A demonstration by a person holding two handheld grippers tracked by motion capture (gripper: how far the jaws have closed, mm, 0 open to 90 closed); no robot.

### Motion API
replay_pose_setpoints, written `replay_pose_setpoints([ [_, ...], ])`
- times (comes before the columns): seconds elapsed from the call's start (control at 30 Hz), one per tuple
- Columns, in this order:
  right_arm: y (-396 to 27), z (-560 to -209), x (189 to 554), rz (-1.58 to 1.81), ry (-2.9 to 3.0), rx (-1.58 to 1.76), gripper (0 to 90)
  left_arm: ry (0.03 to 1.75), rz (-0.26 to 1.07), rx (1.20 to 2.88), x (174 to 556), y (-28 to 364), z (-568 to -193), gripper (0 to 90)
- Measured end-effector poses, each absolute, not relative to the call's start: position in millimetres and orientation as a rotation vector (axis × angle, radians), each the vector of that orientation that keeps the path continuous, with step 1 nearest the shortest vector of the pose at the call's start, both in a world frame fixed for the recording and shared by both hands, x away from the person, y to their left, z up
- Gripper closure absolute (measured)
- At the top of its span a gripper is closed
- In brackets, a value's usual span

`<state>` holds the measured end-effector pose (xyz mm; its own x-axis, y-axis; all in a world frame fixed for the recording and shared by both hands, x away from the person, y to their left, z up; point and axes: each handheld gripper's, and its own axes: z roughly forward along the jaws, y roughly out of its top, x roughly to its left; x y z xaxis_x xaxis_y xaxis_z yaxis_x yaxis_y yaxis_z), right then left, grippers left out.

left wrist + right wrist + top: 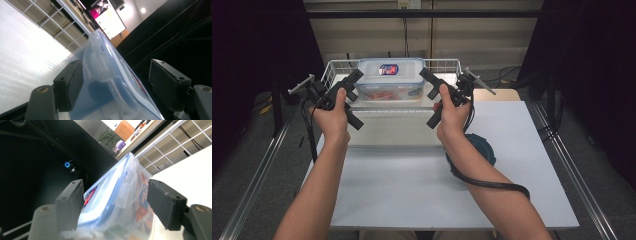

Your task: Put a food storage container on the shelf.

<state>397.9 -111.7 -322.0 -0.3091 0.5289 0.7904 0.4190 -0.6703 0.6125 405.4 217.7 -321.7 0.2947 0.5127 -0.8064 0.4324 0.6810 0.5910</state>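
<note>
Black grippers (353, 79), seemingly trailing cables

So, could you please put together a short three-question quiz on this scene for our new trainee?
1. True or false: the clear lidded container sits inside the white wire basket.
2. What part of the container lies between the open jaws of the left gripper and the right gripper?
3. What lies beneath the person's right forearm: A) the round blue lid, B) a mug?

Key: 1 true; 2 the lid's end flaps; 3 A.
</note>
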Motion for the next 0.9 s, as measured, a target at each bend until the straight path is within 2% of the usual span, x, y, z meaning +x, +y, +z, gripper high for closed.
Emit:
replay_pose_setpoints([
  [0.23, -117, -327, 380, 2.169, 1.278, 1.749, 26.0, 1.29, 0.074, 0.894, 385, 213, -326, 19.6],
  [0.5, -127, -335, 357, 2.213, 1.299, 1.715, 24.4, 1.245, 0.051, 0.925, 363, 204, -330, 16.7],
  [0.9, -142, -352, 332, 2.249, 1.335, 1.729, 22.9, 1.238, 0.013, 0.986, 345, 186, -355, 11.2],
])
